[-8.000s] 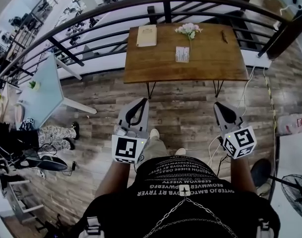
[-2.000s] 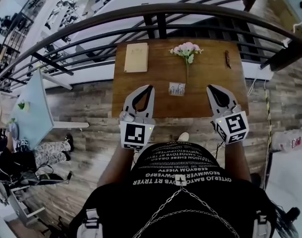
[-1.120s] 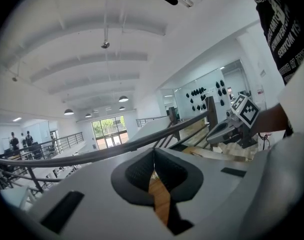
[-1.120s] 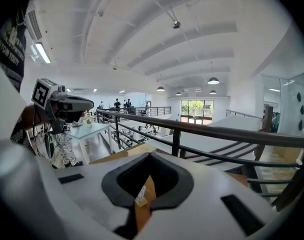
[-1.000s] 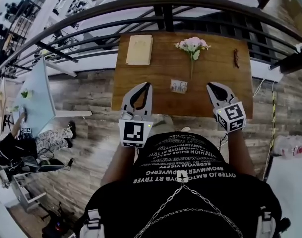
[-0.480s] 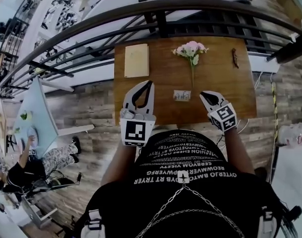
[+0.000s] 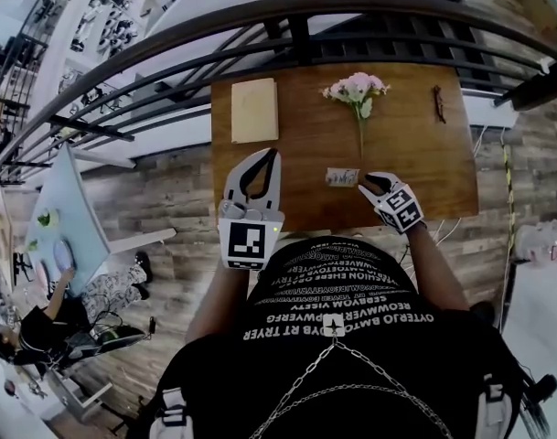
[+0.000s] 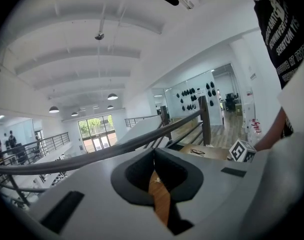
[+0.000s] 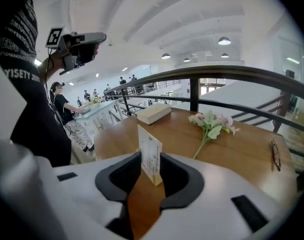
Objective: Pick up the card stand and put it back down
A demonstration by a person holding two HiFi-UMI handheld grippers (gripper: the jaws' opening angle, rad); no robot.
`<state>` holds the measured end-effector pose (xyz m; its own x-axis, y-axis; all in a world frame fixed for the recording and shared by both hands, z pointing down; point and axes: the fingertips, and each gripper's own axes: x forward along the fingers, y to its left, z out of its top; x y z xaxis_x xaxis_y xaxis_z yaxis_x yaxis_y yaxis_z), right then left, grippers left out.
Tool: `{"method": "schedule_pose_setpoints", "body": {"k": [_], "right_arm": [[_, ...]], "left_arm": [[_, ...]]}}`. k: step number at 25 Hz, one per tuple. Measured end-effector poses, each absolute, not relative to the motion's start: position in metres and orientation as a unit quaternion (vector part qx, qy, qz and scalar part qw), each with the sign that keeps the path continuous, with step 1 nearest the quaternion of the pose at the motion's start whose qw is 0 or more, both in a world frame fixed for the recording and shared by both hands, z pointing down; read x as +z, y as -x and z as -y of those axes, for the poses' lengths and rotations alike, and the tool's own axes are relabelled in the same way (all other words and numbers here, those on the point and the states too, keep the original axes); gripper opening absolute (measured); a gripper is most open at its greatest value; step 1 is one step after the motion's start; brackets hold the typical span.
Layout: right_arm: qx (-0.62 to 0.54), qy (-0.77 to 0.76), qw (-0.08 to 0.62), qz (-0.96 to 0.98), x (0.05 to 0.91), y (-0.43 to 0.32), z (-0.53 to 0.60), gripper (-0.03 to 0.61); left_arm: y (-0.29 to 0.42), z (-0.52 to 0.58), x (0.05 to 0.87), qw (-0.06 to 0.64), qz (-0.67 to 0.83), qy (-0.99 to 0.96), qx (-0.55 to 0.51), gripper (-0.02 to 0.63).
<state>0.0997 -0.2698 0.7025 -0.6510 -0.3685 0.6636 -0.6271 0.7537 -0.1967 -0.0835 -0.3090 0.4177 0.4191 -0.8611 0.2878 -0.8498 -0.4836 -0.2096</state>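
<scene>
The card stand (image 7: 341, 176) is a small white card with lines of fine print, upright in a pale foot. It sits on the worktop (image 7: 415, 158) towards the near edge, a little right of the middle and just near the stem end of the flowers (image 7: 355, 88). The right gripper (image 7: 368, 182) comes at it from the right, its jaws drawn in narrow with the card between them. In the right gripper view the dark pads (image 9: 121, 178) look to lie against either face of the card, and its foot rests on the wood. The left gripper (image 7: 274, 155) hovers over the near left part of the worktop, well apart from the card. Its jaws meet at the tips and carry nothing, and only a thin sliver of wood shows through the gap behind them. Counting what lies on the wood, I see one card stand, one bunch of pink and white flowers with green leaves at the far middle, one cream book (image 7: 255, 110) at the far left, and one pair of glasses (image 7: 437, 104) at the far right. There are two grippers, each with one marker cube. A dark railing (image 7: 351, 12) curves round beyond the worktop's far edge.
</scene>
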Motion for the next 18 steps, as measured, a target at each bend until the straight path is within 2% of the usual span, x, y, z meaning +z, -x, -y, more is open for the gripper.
{"method": "schedule_pose_setpoints", "body": {"k": [12,18], "right_arm": [[0.276,-0.265,0.343,0.858,0.787,-0.091,0.282,0.178],[0.288,-0.270,0.338,0.854,0.806,-0.086,0.284,0.186]], "left_arm": [[0.099,0.306,0.431,0.002,-0.518,0.831,-0.204,0.028],[0.103,0.301,0.431,0.000,-0.521,0.827,-0.211,0.028]]}}
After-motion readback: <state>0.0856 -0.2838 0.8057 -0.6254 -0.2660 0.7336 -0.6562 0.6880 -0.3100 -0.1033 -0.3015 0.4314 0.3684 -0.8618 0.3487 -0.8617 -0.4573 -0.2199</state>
